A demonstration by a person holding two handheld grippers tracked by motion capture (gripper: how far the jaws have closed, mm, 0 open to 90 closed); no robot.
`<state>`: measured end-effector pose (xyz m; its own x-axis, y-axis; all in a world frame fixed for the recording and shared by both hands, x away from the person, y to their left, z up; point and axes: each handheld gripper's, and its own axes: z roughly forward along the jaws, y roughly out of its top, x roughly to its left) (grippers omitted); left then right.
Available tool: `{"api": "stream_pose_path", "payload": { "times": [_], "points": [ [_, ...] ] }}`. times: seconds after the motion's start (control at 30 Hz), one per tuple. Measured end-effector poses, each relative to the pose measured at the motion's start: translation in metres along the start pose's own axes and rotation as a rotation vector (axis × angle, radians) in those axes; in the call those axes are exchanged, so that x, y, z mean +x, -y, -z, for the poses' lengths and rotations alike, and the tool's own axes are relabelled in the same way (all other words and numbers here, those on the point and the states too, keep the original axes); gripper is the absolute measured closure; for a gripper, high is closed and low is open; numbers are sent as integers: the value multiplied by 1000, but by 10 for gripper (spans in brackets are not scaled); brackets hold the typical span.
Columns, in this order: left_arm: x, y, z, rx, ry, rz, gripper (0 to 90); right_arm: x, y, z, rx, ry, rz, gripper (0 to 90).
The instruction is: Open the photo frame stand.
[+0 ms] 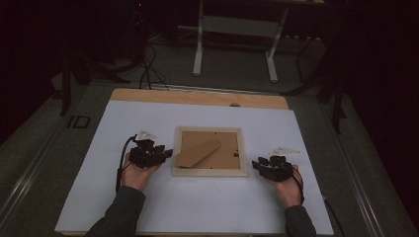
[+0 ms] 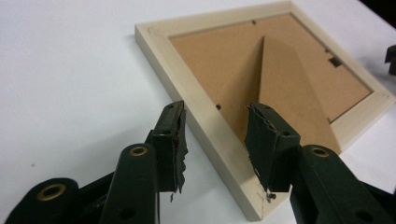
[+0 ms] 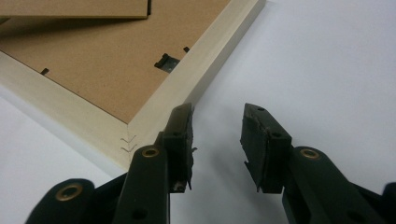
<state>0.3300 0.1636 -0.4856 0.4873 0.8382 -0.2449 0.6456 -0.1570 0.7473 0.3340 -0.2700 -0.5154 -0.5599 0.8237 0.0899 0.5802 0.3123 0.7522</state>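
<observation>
High view shows the picture frame [image 1: 210, 151] lying face down in the middle of the white tabletop [image 1: 197, 207], its brown backing board up and its fold-out stand flat across that board at a slant. Its border is pale, unpainted wood, mitred at the corners; small dark clips sit along the inner edge of the border, one of them at the side toward my right hand.

My left claw [image 1: 165, 154] hangs just beside the frame's left edge, near its lower left corner. In the left gripper view [image 2: 215, 140] the jaws stand moderately wide and straddle the pale border of the frame: one pad over the white tabletop outside it, the other over the backing board. Neither pad presses on the wood.

My right claw [image 1: 257, 165] sits near the frame's lower right corner, a little apart from it. In the right gripper view [image 3: 217, 140] its jaws are likewise moderately parted, with only bare tabletop between them; the inner jaw sits just beside the frame's corner.
</observation>
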Motion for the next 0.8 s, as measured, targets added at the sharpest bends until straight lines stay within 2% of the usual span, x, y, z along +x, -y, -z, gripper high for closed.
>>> {"api": "stream_pose_path", "payload": {
  "times": [0.13,0.23,0.4,0.53,0.8],
  "points": [
    [-2,-6,3,-9,8,-10,570,0,0,1,-2,-2,-2,624],
    [-5,-10,3,-4,31,-25,574,-1,-2,3,-21,-31,-26,625],
    [-9,-17,0,-2,53,-46,576,1,-4,5,-29,-35,-21,622],
    [-13,-23,-3,-16,69,-40,582,0,-4,5,-26,-39,-27,612],
    [-17,-36,-13,13,107,-47,545,0,-4,5,-28,-41,-31,605]
  ]
}}
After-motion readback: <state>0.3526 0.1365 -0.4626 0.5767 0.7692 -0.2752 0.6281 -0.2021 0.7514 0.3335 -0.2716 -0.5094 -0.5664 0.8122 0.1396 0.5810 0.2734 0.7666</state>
